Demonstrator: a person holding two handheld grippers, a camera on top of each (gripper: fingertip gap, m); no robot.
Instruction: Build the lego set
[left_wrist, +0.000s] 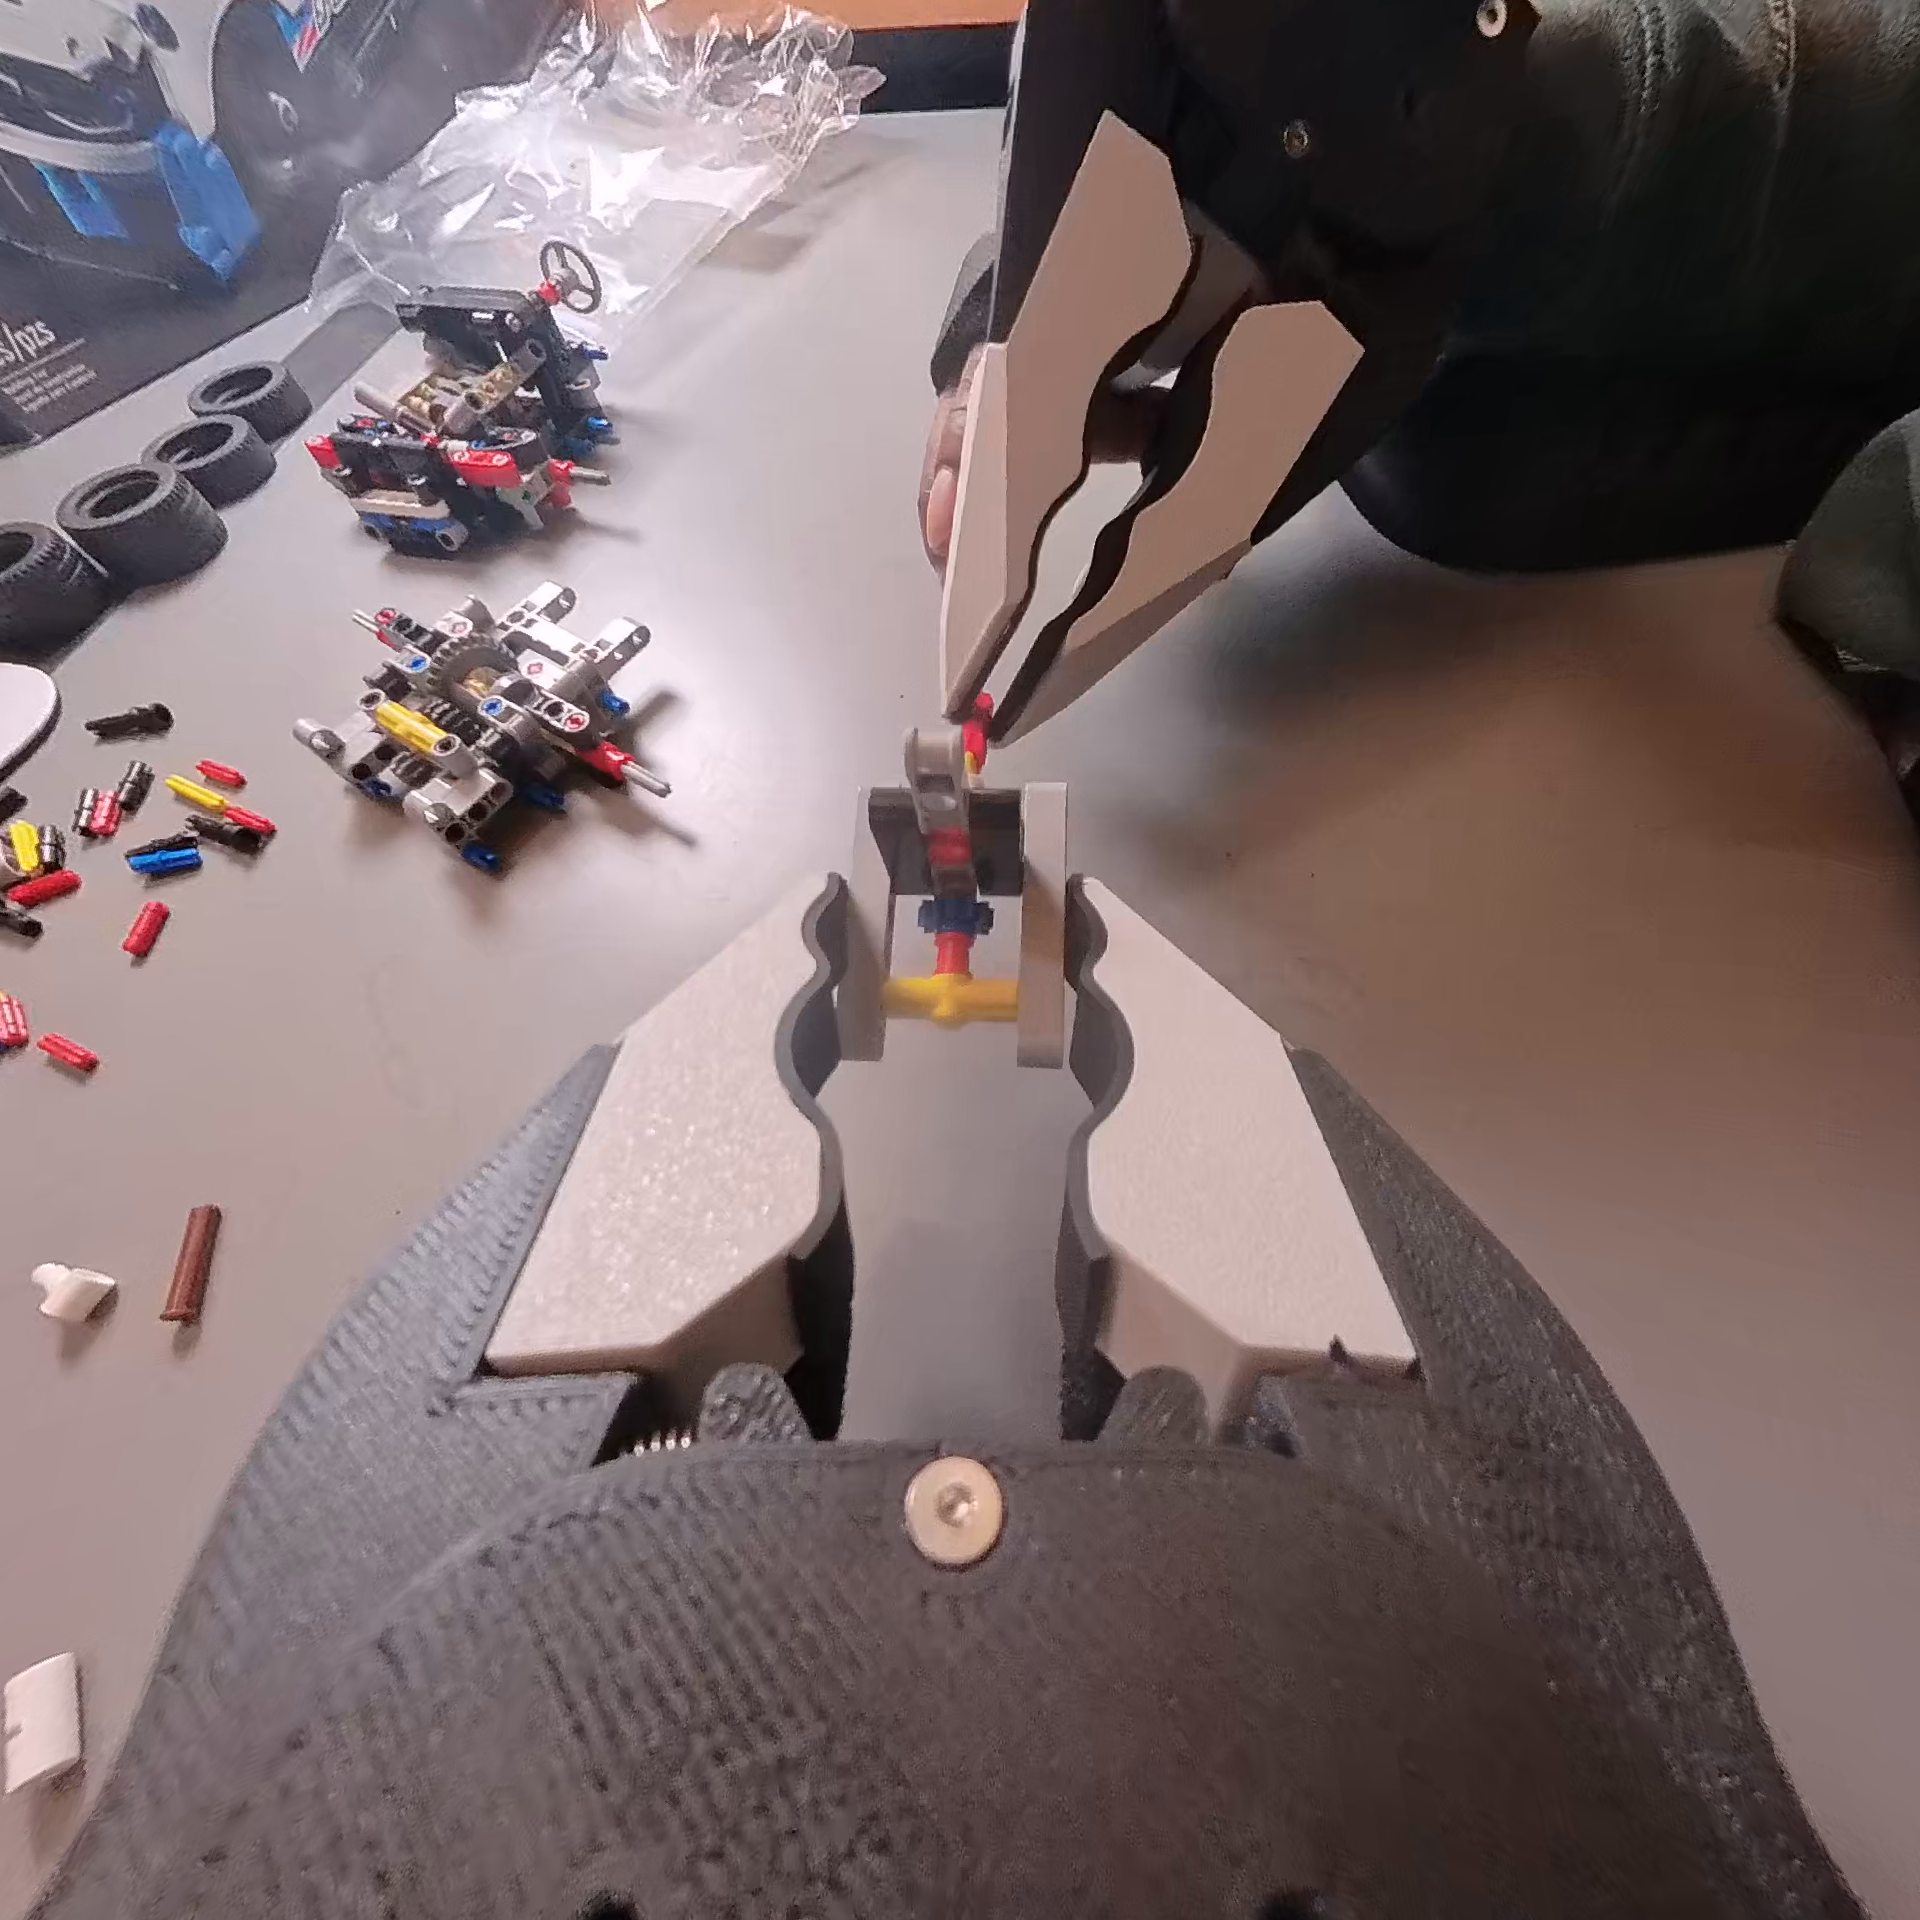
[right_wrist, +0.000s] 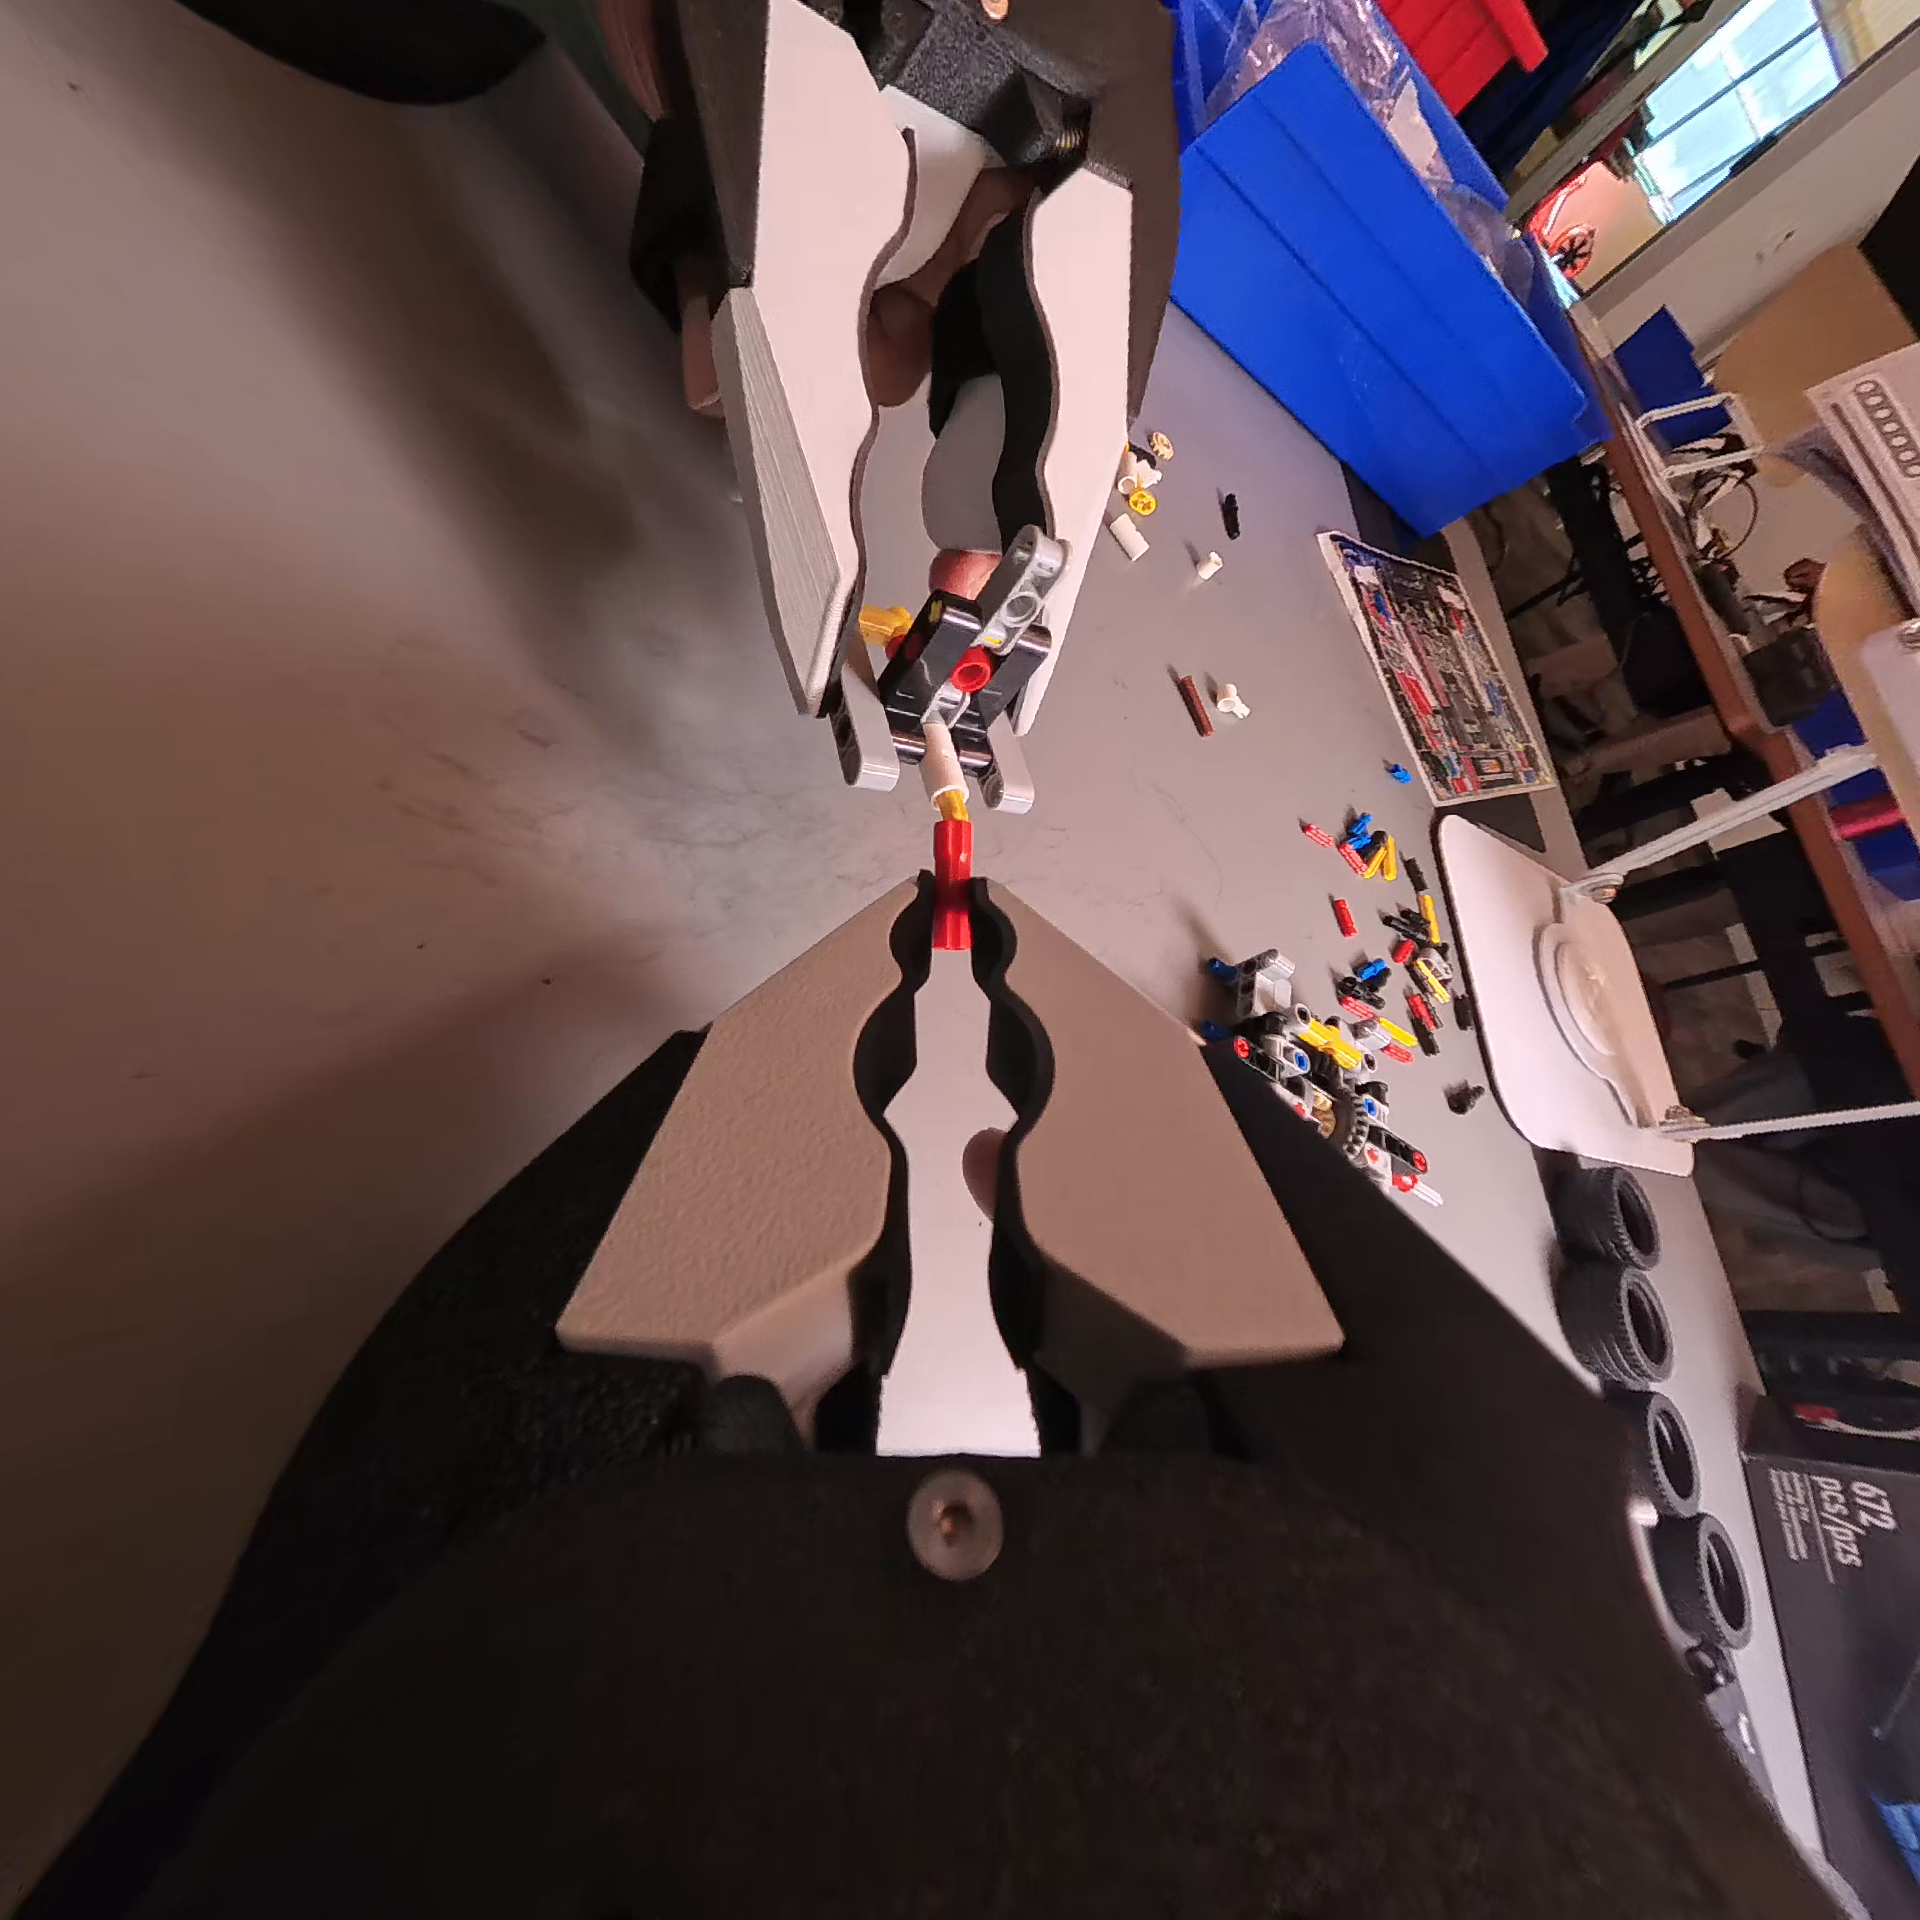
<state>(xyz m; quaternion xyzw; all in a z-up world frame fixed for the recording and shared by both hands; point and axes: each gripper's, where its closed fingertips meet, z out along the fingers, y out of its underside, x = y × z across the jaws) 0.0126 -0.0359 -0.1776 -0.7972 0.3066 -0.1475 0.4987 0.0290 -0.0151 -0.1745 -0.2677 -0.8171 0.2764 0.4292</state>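
My left gripper (left_wrist: 951, 966) is shut on a small brick assembly (left_wrist: 940, 831): two grey beams, a black frame, a red axle with a blue gear and a yellow cross piece. Its pads press on the grey beams from both sides. It also shows in the right wrist view (right_wrist: 940, 686), held above the table. My right gripper (right_wrist: 948, 883) is shut on a small red connector (right_wrist: 951, 883), whose far end meets the yellow axle tip (right_wrist: 951, 805) sticking out of the assembly. In the left wrist view the right gripper (left_wrist: 982, 717) comes down from above onto the assembly's top.
On the grey table (left_wrist: 520, 1039) lie two larger brick sub-assemblies (left_wrist: 468, 416) (left_wrist: 488, 717), loose pins (left_wrist: 156, 831), black tyres (left_wrist: 145, 499), a clear plastic bag (left_wrist: 582, 156) and a box (left_wrist: 104, 156). Blue bins (right_wrist: 1351, 260), a booklet (right_wrist: 1434, 665) and a white stand (right_wrist: 1558, 987) show in the right wrist view. My left and right fingertips are right by each other.
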